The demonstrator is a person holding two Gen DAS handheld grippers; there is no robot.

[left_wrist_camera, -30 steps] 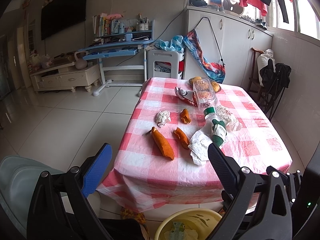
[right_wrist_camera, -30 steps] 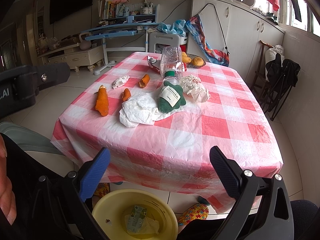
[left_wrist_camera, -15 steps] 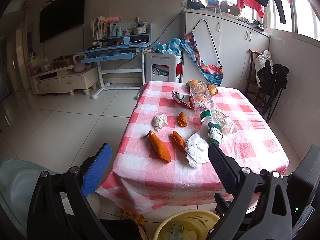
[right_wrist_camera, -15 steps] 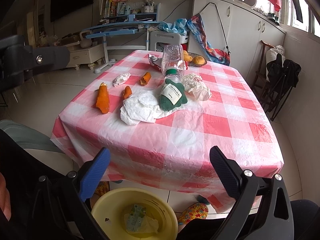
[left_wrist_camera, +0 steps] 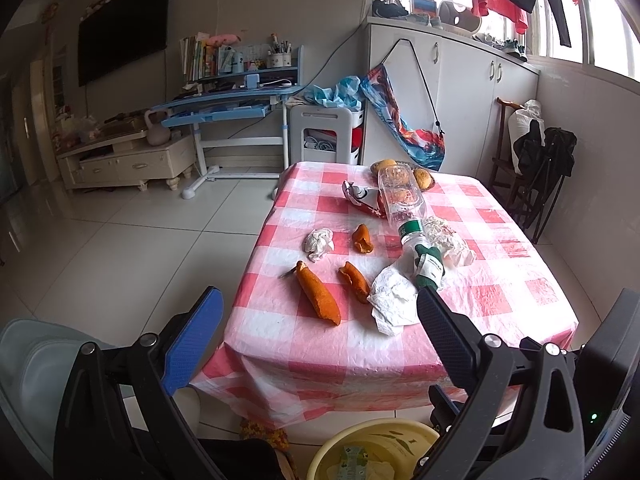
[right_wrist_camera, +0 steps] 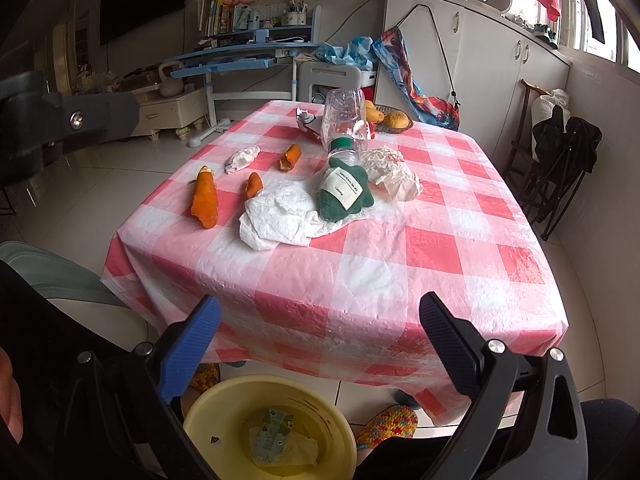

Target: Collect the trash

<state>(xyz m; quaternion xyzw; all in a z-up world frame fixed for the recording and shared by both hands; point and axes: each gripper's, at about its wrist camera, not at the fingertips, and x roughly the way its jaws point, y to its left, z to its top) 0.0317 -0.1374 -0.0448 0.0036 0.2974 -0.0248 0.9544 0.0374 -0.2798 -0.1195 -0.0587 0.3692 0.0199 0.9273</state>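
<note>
The table [right_wrist_camera: 432,248], under a red-and-white checked cloth, carries scattered trash. A long orange peel [right_wrist_camera: 205,198] lies at the left, with two shorter peels [right_wrist_camera: 253,185] [right_wrist_camera: 290,157] near it. Beside them are a crumpled tissue [right_wrist_camera: 242,158], a white paper sheet [right_wrist_camera: 280,216], a green labelled wrapper [right_wrist_camera: 344,192], a clear bottle [right_wrist_camera: 345,122] on its side and a white wad [right_wrist_camera: 392,174]. A yellow basin [right_wrist_camera: 192,412] on the floor holds a printed wrapper [right_wrist_camera: 272,436] and tissue. My right gripper [right_wrist_camera: 320,304] is open and empty off the table's near edge, above the basin. My left gripper [left_wrist_camera: 316,304] is open and empty too, back from the near left corner.
A basket of orange fruit [right_wrist_camera: 394,120] and a red-and-white packet [left_wrist_camera: 362,200] sit at the table's far end. A grey chair [right_wrist_camera: 48,272] stands at the near left and a clothes-draped chair [right_wrist_camera: 560,152] at the right. Crocheted slippers [right_wrist_camera: 386,420] show beside the basin.
Both grippers have drawn back a little from the table, so it looks smaller, most clearly in the left wrist view. Both stay open and empty. Nothing on the table has moved.
</note>
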